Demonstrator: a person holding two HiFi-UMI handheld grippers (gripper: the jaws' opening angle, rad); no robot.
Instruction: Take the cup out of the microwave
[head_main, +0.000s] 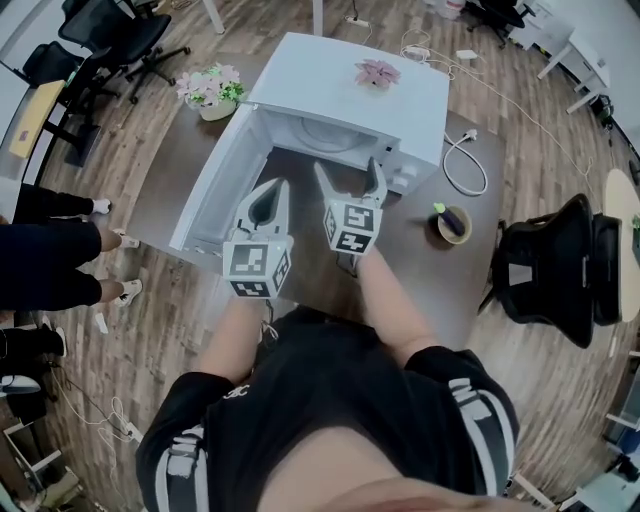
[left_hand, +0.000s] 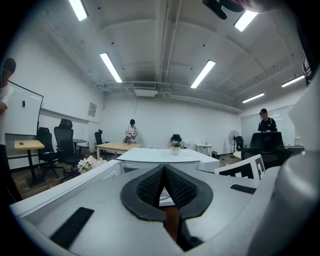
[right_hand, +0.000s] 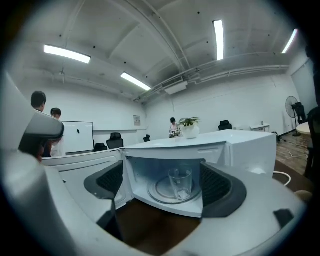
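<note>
We aim the right gripper (head_main: 349, 172), jaws spread wide, level to straddle the cup (right_hand: 180, 183) (left gripper (head_main: 268, 196) pinched together, empty).

Dark brown counter (head_main: 425, 275) carries a white microwave (head_main: 350, 95) at 12 o'clock, door open. Flower pot (head_main: 210, 92) at 10 o'clock. White cable (head_main: 462, 165) at 2 o'clock. Small bowl (head_main: 453, 224) at 3 o'clock.

Bright rm, ceiling strip lights (left_hand: 111, 67), fisheye edges, dark corners
</note>
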